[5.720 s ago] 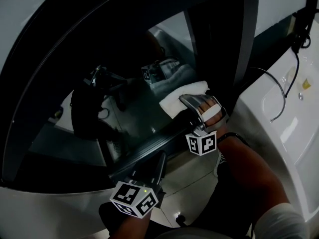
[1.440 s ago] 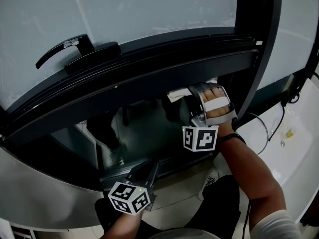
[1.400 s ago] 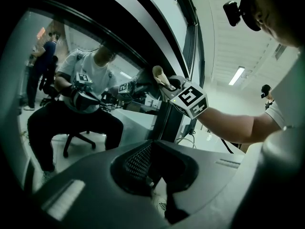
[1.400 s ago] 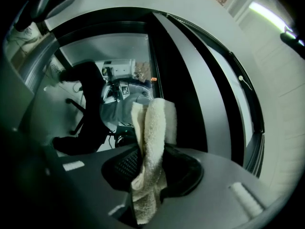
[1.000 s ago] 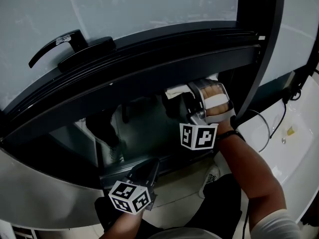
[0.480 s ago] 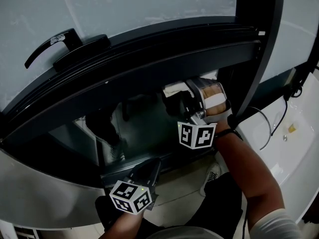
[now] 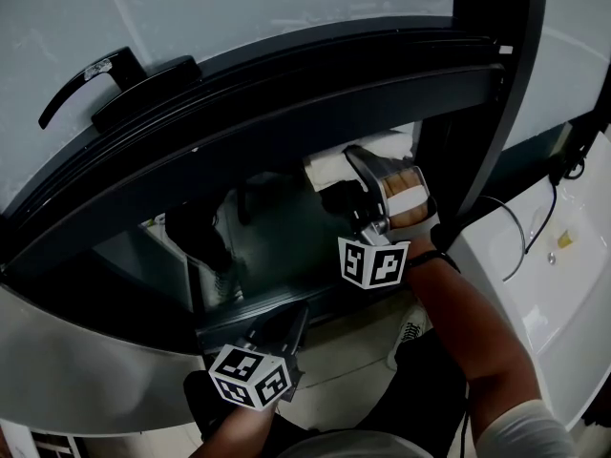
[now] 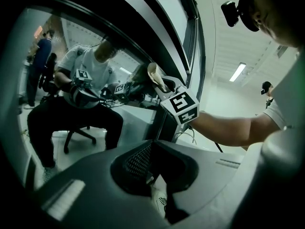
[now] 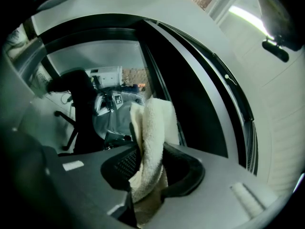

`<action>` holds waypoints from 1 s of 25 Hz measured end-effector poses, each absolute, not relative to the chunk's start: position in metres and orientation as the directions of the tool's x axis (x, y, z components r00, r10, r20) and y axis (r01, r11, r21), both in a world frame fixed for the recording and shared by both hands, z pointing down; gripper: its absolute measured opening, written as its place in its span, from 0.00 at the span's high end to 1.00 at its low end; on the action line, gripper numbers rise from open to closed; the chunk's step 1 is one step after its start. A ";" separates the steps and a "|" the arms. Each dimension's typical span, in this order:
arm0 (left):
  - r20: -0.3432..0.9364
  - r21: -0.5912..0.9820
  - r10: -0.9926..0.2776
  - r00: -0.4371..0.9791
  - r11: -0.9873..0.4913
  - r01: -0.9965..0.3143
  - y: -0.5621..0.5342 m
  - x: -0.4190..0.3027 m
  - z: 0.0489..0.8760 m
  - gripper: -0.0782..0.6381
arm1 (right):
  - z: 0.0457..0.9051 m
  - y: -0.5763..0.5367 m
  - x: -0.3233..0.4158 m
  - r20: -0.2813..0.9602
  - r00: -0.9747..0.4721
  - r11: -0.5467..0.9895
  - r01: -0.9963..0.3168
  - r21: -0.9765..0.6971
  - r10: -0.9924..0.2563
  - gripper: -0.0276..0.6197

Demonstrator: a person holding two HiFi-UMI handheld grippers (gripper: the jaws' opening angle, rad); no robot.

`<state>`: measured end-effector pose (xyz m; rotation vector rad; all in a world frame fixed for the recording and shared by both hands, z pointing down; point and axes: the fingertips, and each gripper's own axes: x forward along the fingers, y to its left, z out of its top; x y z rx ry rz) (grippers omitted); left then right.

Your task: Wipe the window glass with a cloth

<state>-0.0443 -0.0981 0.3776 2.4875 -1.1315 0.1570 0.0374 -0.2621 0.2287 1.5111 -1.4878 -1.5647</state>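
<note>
The white cloth (image 7: 326, 167), clamped by the right gripper (image 7: 355, 163), is being carried higher up the window glass (image 7: 277, 246). Snagging under the frame bar (image 7: 286, 113) is being risked. The left gripper (image 7: 292, 321) is being held closed, empty.

Window frame (image 7: 286, 122): dark, bowed by the lens, a black lever handle (image 7: 81, 79) on its upper rail.
Upper pane (image 7: 286, 8): pale and cloudy.
Floor (image 7: 353, 337): light, glossy tiles.
Right side: white surface (image 7: 563, 313), a thin cable (image 7: 522, 244) looping over it.
Ceiling: one strip light (image 8: 237, 72), lit.

cloth (image 7: 327, 168) half hidden, behind window frame (image 7: 286, 113)
</note>
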 end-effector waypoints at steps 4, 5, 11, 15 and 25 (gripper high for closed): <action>0.268 0.316 -0.697 0.665 -0.589 -0.744 -0.096 -0.043 0.380 0.87 | 0.236 -0.262 0.037 -0.363 -0.262 -0.273 -0.323 0.906 -0.894 0.80; 0.270 0.317 -0.696 0.665 -0.588 -0.744 -0.096 -0.042 0.381 0.87 | 0.238 -0.262 0.037 -0.361 -0.263 -0.271 -0.324 0.907 -0.895 0.80; 0.278 0.318 -0.693 0.665 -0.587 -0.744 -0.095 -0.040 0.384 0.87 | 0.250 -0.261 0.037 -0.342 -0.268 -0.252 -0.321 0.913 -0.900 0.80; 0.279 0.319 -0.693 0.665 -0.586 -0.745 -0.095 -0.040 0.385 0.87 | 0.256 -0.261 0.037 -0.335 -0.270 -0.244 -0.318 0.916 -0.903 0.80; 0.279 0.322 -0.690 0.668 -0.588 -0.742 -0.097 -0.037 0.386 0.87 | 0.268 -0.260 0.037 -0.325 -0.271 -0.234 -0.320 0.918 -0.906 0.80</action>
